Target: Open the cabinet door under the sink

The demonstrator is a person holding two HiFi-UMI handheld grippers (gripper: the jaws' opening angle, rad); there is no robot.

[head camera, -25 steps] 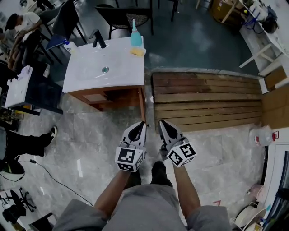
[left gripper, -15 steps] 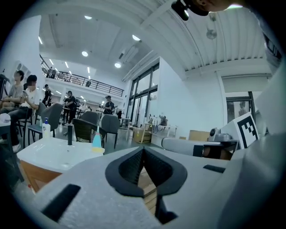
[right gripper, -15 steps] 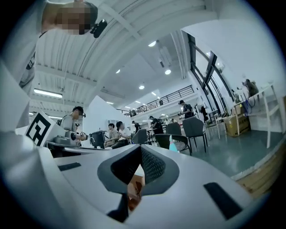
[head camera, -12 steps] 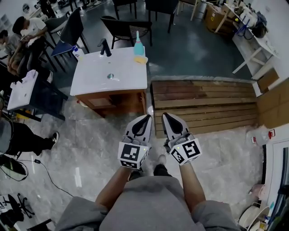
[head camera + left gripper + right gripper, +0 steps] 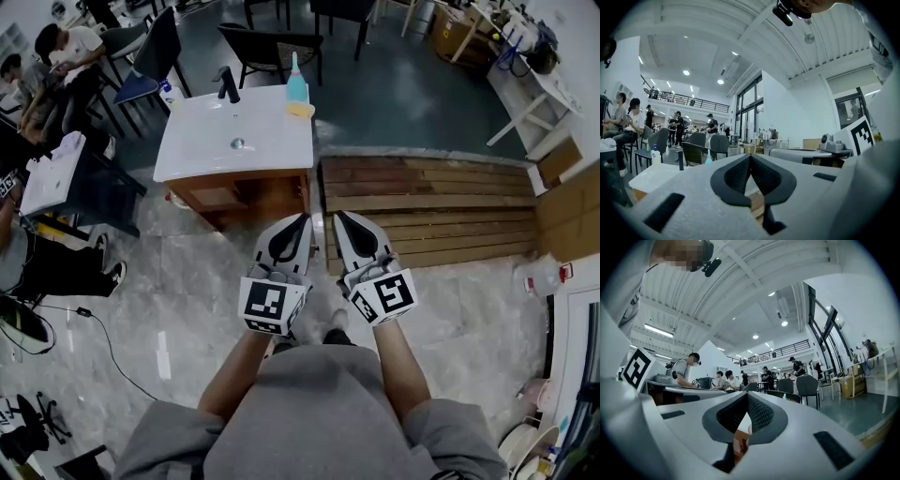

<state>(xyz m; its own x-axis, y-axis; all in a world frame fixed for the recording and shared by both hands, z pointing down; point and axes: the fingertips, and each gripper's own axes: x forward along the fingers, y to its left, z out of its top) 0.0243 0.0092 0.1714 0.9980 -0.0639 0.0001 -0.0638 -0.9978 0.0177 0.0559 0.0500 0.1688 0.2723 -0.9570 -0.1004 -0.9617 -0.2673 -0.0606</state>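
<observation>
Grey tile floor (image 5: pixel 187 309) carries sink cabinet (image 5: pixel 246 197); wooden slat platform (image 5: pixel 431 206) just beside it.

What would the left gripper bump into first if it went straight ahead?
Probably the wooden cabinet under the sink, near its right front corner. The left gripper points that way, but height is hard to judge: it might skim over the sink.

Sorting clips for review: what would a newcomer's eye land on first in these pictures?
The left gripper and the right gripper sit side by side at the centre of the head view, both shut and empty. Just beyond them stands the white sink on its wooden cabinet, with a slatted wooden platform on the floor to its right.
</observation>
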